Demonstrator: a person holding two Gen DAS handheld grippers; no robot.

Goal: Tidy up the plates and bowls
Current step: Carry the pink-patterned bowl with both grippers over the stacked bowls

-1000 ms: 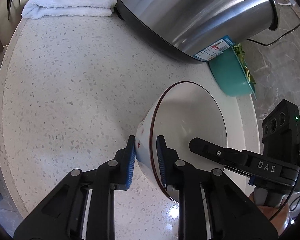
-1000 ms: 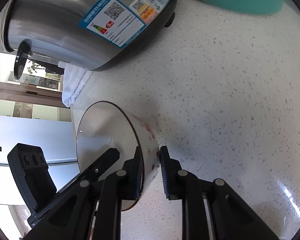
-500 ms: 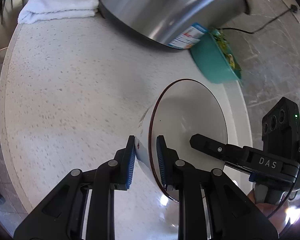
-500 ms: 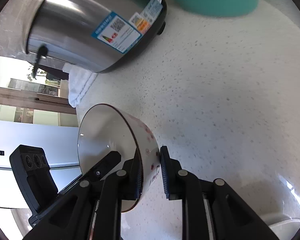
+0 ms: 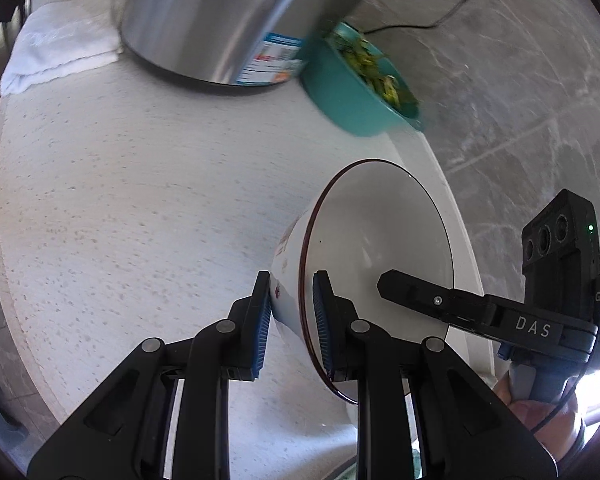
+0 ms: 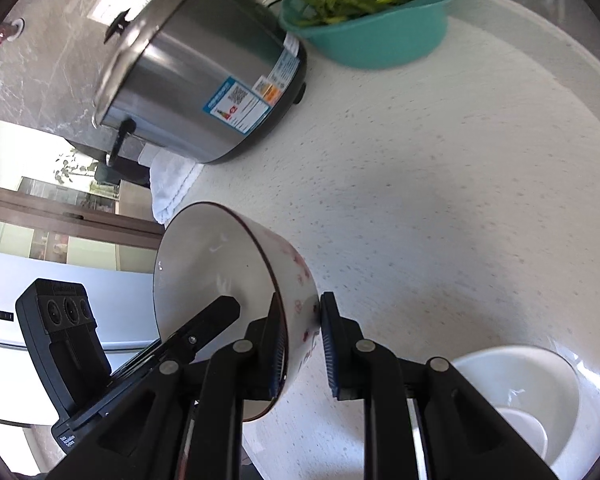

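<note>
1. State: the patterned bowl (image 5: 372, 256) is held off the speckled worktop (image 5: 140, 200), clamped on opposite sides of its rim. The left hand-held gripper (image 5: 290, 320) has one pad inside and one outside the wall, jaws narrow and pressing. The right hand-held gripper (image 6: 302, 344) grips the far side the same way.
2. Bowl is tilted, mouth turned sideways rather than up. Contents: none visible.
3. Likely target: the white bowl (image 6: 516, 396) standing on the worktop at the lower right of the right wrist view, apparently with a smaller dish inside it. Judged to be the stacking spot; not confirmed.
4. Step in hand: carry across and nest. Both grippers should travel together at an even pace, since unequal motion would twist the rim between the pads.
5. Level the bowl before lowering, mouth up, centred over the white bowl.
6. Keep clear of the steel cooker (image 6: 204, 80) and the teal basin of greens (image 6: 380, 40), both well apart at the back.
7. Risk: glazed ceramic against narrow pads may slip; lower slowly, release only once seated.
</note>
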